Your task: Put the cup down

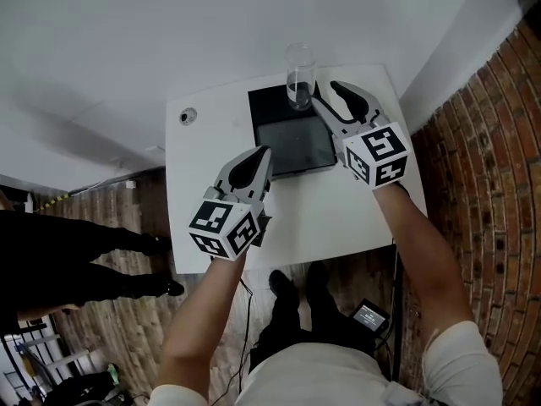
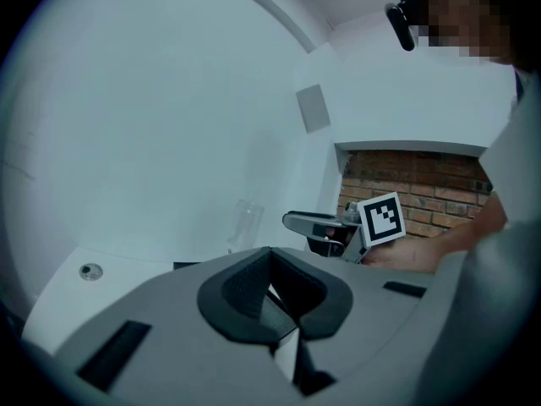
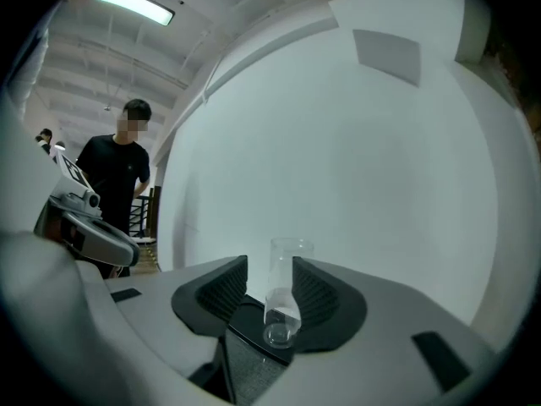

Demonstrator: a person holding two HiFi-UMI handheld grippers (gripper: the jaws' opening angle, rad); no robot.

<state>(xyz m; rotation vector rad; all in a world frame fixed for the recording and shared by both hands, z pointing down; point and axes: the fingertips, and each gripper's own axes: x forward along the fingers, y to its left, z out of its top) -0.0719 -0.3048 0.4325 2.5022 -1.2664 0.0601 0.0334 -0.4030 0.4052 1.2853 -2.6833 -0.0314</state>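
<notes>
Two grippers are in my view. Nearest to me, the left gripper (image 1: 260, 155) hovers over the white table (image 1: 199, 193), its jaws together on nothing. Further away, the right gripper (image 1: 325, 85) has its jaws half apart around the cup (image 1: 298, 76). A gap shows at one side, so there is no grip. The cup stands upright on the dark tray (image 1: 292, 142). I judge it is already down; only pulling the gripper away is left.
</notes>
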